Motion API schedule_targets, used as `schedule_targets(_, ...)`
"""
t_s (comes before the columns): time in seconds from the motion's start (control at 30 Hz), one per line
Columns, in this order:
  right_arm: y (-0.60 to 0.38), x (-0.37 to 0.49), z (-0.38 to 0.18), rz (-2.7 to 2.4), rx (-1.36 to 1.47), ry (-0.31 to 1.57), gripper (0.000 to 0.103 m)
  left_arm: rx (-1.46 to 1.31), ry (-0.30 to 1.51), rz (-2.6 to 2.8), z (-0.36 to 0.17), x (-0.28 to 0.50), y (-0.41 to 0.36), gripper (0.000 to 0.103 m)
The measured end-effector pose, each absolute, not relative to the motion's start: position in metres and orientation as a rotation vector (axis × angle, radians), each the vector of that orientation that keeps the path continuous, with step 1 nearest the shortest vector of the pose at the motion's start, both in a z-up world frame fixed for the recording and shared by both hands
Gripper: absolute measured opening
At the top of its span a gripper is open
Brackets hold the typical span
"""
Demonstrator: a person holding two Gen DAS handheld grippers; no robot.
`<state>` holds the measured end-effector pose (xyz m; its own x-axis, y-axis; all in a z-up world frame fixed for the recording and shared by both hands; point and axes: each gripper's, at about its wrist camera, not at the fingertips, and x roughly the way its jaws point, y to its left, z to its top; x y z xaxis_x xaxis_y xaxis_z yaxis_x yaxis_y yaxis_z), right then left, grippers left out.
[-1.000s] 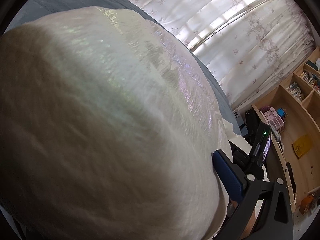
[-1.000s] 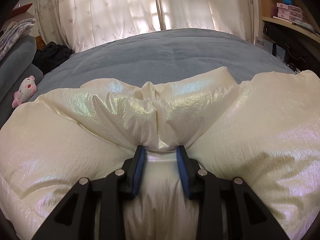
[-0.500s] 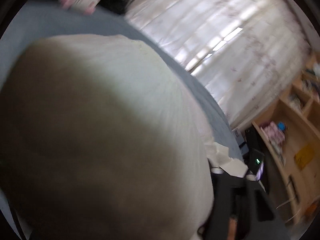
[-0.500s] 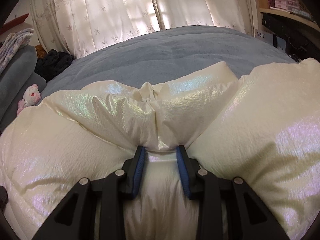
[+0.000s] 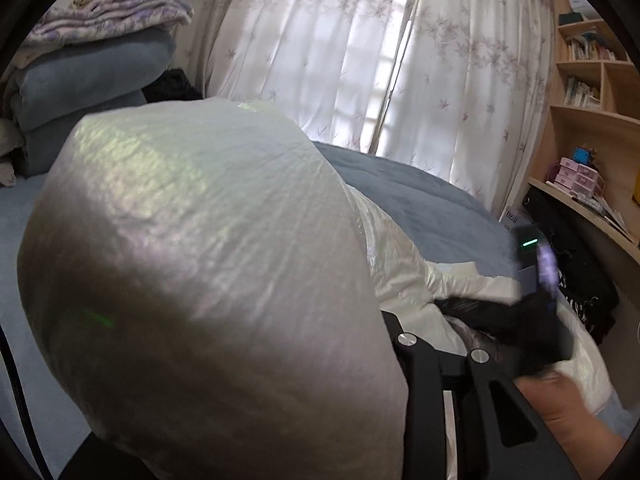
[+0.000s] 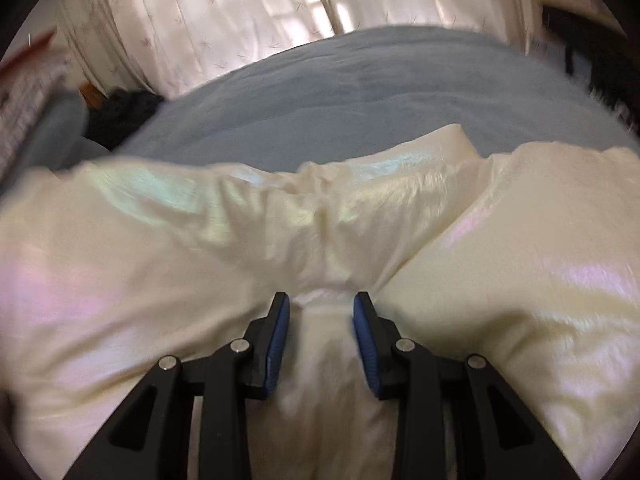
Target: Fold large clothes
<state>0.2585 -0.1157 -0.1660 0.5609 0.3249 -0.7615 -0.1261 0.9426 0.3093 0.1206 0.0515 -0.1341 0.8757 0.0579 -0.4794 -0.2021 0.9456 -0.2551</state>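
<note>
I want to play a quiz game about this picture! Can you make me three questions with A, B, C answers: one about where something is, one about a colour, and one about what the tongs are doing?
1. Where does the puffy cream jacket lie?
A. on the blue-grey bed
B. on a bookshelf
C. on a chair

2. What colour are the pads on the right tongs?
A. red
B. blue
C. yellow

3. What are the right tongs doing?
A. hanging open in the air
B. holding a book
C. pinching a bunch of the jacket

Answers:
1. A, the jacket spreads over the bed cover in the right wrist view.
2. B, both inner pads show blue.
3. C, jacket fabric is gathered between the two pads.
</note>
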Motion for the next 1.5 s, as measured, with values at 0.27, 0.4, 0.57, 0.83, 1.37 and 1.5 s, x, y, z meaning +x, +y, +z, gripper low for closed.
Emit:
schedule_targets(0.27,-0.101,0.209,-0.151,0.305,0.062,0.922,0.033,-0.244,0.483,0.148,-0.126,0.113,0.043,0.032)
schedule_targets(0.4,-0.095,0.214,-0.18,0.284,0.025,0.907,0.034,-0.161,0.506,0.123,-0.12,0.115,0.026,0.033)
schedule_targets(0.57,-0.089,0.208,-0.193,0.254,-0.012,0.847,0.034,-0.079,0.498,0.128,-0.114,0.117,0.004,0.034)
schedule_targets(0.83,-0.108,0.206,-0.202,0.323,0.106,0.836,0.035,0.07,0.431,0.105,-0.099,0.117,-0.037,0.035)
schedule_targets(1.37,-0.184,0.186,-0.166,0.477,0.393,1.006,0.034,0.207,0.383,-0.066,-0.08,0.105,-0.11,0.043)
schedule_targets(1.5,-0.232,0.152,-0.156,0.38,0.393,0.996,0.034,0.185,0.391,-0.195,-0.075,0.1,-0.131,0.055)
